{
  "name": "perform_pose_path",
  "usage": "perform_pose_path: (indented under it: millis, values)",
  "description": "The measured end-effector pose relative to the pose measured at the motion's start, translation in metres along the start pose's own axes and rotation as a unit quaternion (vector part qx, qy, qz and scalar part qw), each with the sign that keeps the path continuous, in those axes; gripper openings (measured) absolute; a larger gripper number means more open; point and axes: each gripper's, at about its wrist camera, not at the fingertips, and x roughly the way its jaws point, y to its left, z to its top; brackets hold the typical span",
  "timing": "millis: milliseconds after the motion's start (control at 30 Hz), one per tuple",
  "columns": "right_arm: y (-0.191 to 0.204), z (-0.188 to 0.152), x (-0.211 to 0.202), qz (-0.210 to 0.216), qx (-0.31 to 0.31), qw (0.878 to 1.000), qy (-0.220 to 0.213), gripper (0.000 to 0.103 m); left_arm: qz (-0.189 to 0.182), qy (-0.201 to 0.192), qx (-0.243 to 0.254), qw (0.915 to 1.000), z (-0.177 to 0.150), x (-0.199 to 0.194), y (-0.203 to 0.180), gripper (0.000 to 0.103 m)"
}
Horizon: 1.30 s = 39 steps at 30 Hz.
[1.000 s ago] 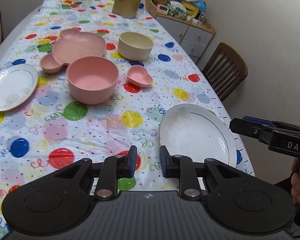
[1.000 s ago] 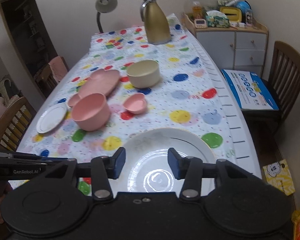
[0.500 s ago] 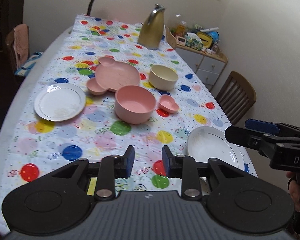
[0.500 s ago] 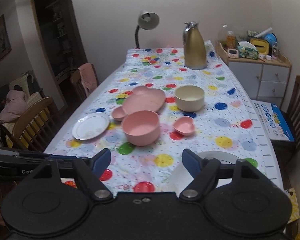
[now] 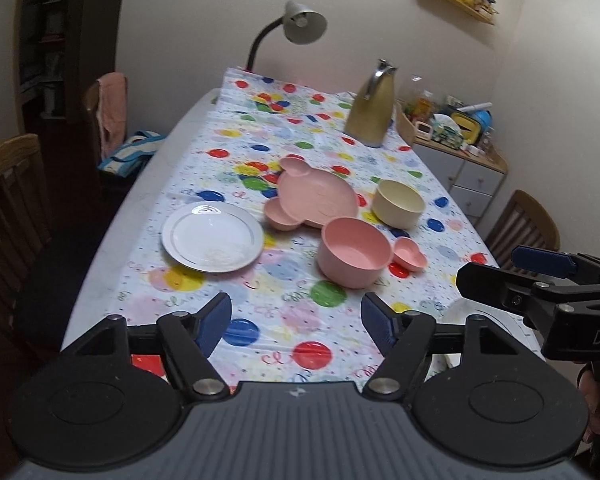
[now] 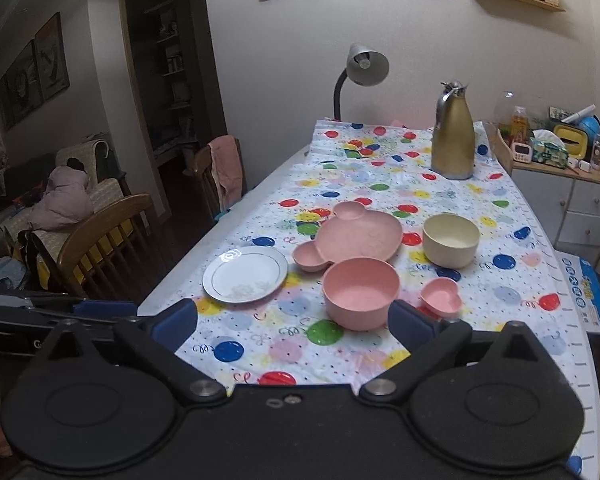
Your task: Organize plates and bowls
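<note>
On the balloon-print tablecloth lie a small white plate [image 5: 212, 236] [image 6: 245, 274], a pink bear-shaped plate [image 5: 316, 200] [image 6: 360, 236], a pink bowl [image 5: 354, 252] [image 6: 360, 292], a cream bowl [image 5: 398, 204] [image 6: 451, 240] and a small pink heart dish [image 5: 409, 254] [image 6: 440, 296]. A large white plate [image 5: 460, 312] peeks out at the near right edge, mostly hidden. My left gripper [image 5: 296, 322] hangs above the near end of the table, jaws opening, nothing between them. My right gripper [image 6: 292, 320] [image 5: 500, 272] is beside it, jaws opening wide and empty.
A gold thermos jug [image 5: 372, 116] [image 6: 452, 140] and a desk lamp [image 5: 300, 24] stand at the far end. Wooden chairs [image 6: 100, 240] [image 5: 520, 224] flank the table. A cluttered cabinet [image 6: 560, 184] sits at the right wall.
Both grippers have pulled back and risen away from the table, and both jaws have spread apart. The large white plate has slid nearly out of view under them.
</note>
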Motion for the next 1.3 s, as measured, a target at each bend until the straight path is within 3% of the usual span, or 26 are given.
perform_pose_path:
  millis: [133, 200, 300, 767, 1300]
  values:
    - [0.007, 0.005, 0.016, 0.011, -0.01, 1.0, -0.003, 0.102, 0.024, -0.01, -0.001, 0.9997, 0.006, 0.003, 0.009, 0.073]
    - [0.01, 0.008, 0.026, 0.018, -0.015, 1.0, -0.004, 0.102, 0.037, -0.014, -0.007, 0.9992, 0.01, 0.007, 0.014, 0.08]
    - [0.012, 0.014, 0.042, 0.029, -0.021, 0.999, -0.001, 0.103, 0.054, -0.021, -0.009, 0.9983, 0.017, 0.016, 0.022, 0.081]
    - [0.005, 0.034, 0.129, 0.03, 0.003, 0.999, 0.036, 0.103, 0.11, 0.013, -0.035, 0.9932, 0.05, 0.097, 0.062, 0.081]
    - [-0.002, 0.031, 0.229, 0.023, 0.022, 0.994, 0.105, 0.098, 0.123, 0.061, -0.061, 0.9886, 0.072, 0.191, 0.105, 0.081]
